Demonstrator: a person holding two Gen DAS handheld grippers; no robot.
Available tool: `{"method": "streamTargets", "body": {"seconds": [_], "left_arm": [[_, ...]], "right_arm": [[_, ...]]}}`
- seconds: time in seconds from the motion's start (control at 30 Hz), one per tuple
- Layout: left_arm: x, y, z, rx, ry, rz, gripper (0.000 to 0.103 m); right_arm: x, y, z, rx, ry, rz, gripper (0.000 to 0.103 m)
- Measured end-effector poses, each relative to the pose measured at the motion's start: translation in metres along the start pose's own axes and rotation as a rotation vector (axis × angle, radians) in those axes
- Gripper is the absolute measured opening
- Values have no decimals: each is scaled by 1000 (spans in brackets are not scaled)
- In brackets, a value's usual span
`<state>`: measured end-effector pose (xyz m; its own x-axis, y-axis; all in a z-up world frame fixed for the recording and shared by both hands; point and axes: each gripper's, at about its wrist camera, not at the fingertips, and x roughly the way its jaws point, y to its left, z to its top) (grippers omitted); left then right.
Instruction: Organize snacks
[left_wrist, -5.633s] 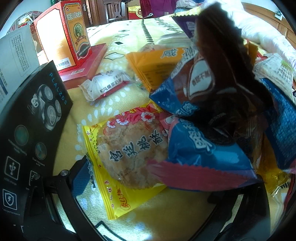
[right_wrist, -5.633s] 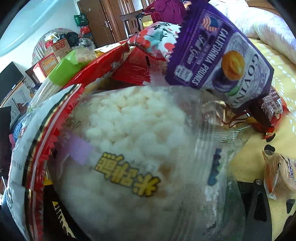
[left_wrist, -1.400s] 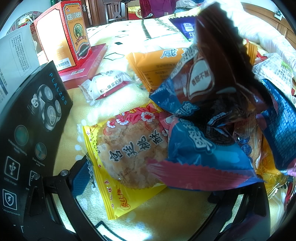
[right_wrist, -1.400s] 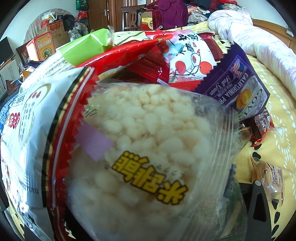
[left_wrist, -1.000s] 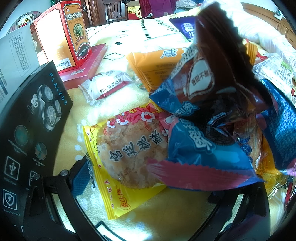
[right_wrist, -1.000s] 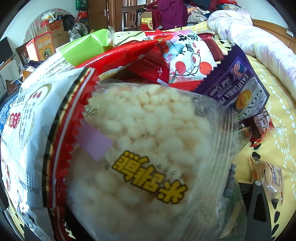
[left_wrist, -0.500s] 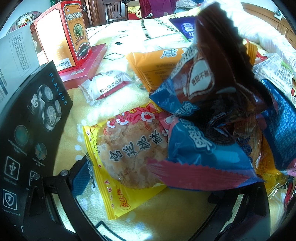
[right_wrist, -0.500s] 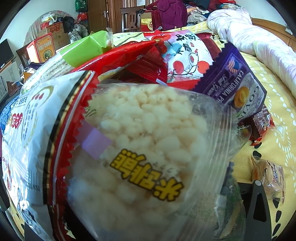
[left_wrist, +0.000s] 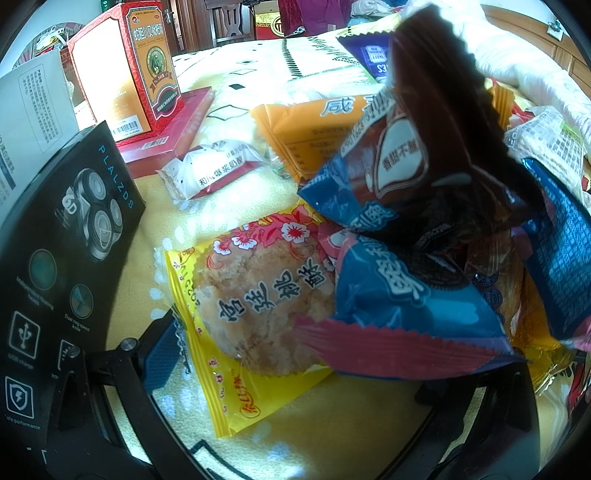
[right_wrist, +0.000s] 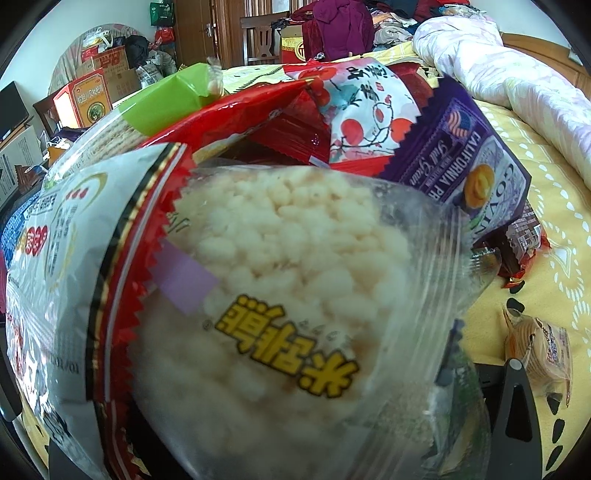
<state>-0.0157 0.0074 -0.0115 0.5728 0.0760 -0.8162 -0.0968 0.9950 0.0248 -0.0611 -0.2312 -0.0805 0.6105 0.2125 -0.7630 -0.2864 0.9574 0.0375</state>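
My left jaws stand apart, low over the yellow patterned bed sheet (left_wrist: 354, 417), with the yellow-wrapped walnut cookie packet (left_wrist: 255, 314) lying between them, its right edge under a blue and red biscuit packet (left_wrist: 410, 317). A black shaver box (left_wrist: 62, 266) stands just left. A clear packet of white puffed rice cake (right_wrist: 295, 295) fills my right view; whether those jaws grip it, I cannot tell.

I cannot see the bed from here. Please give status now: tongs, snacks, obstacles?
Left tongs open around yellow cookie packet. Right tongs: state unclear, hidden behind puffed rice pack. Blue wrapper overlaps the cookie packet.
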Motion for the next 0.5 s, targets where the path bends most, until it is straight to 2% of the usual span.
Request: {"method": "streamTargets", "body": {"seconds": [0.5], "left_arm": [[0,0,0,-1,0,0,103]], "right_arm": [[-1,-11,3,10,5,15,103]]}}
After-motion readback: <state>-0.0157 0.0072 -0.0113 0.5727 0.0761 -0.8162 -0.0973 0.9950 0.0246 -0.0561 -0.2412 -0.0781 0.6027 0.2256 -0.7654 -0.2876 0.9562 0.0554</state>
